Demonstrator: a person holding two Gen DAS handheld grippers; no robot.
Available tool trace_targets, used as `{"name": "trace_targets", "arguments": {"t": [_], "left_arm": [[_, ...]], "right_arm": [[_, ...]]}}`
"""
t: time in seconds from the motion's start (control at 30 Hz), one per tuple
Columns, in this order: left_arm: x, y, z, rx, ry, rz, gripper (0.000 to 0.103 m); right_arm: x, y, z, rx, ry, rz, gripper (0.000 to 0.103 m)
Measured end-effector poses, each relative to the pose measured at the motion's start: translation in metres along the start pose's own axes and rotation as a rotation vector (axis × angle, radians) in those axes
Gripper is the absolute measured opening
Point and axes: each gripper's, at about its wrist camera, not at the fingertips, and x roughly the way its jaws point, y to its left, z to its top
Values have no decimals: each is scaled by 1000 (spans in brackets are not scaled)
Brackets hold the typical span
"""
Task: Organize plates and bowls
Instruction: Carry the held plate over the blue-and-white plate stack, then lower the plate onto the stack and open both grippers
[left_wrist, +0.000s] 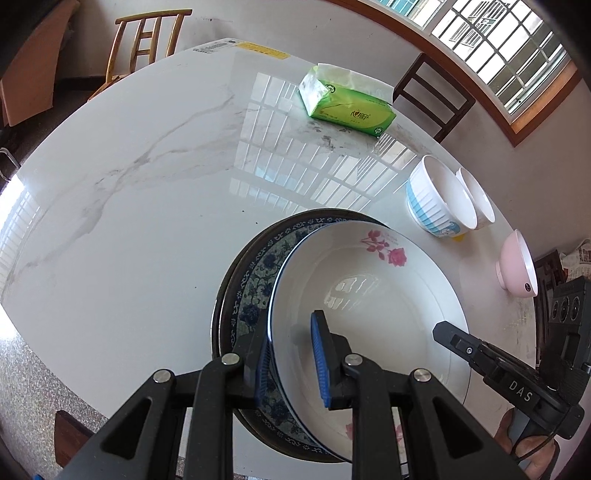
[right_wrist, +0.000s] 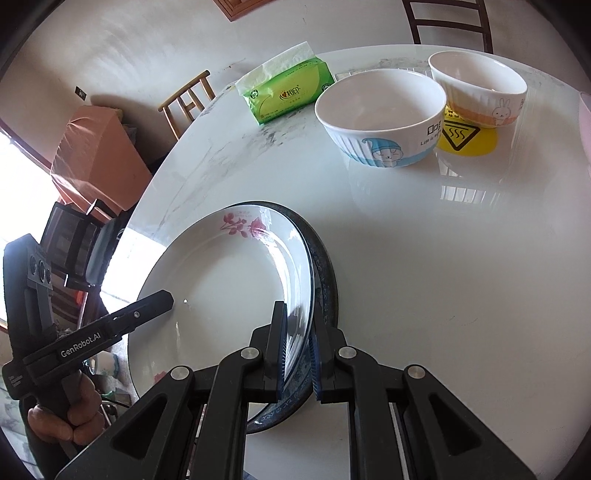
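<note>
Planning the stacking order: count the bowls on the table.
3: blue-striped bowl, orange-banded bowl right behind it, pink bowl apart near the table edge. More may sit outside view.

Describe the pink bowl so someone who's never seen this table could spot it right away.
Start at the white marble table and find the two white cartoon bowls by its edge. The pink bowl stands apart, just beyond them; it is the only plain pink one.

Right gripper (right_wrist: 298, 354) fingers (right_wrist: 277, 347) clamped on stacked plates' (right_wrist: 221, 280) rim above table (right_wrist: 443, 277).
</note>
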Motion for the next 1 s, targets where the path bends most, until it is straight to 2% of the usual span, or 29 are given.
{"name": "trace_targets", "arguments": {"t": [0.3,1.0], "left_arm": [[7,8,1,2,20,24,20],[6,11,8,-25,48,27,21]], "right_arm": [[11,1,-3,6,41,12,12],[11,1,-4,17,65,31,14]]}}
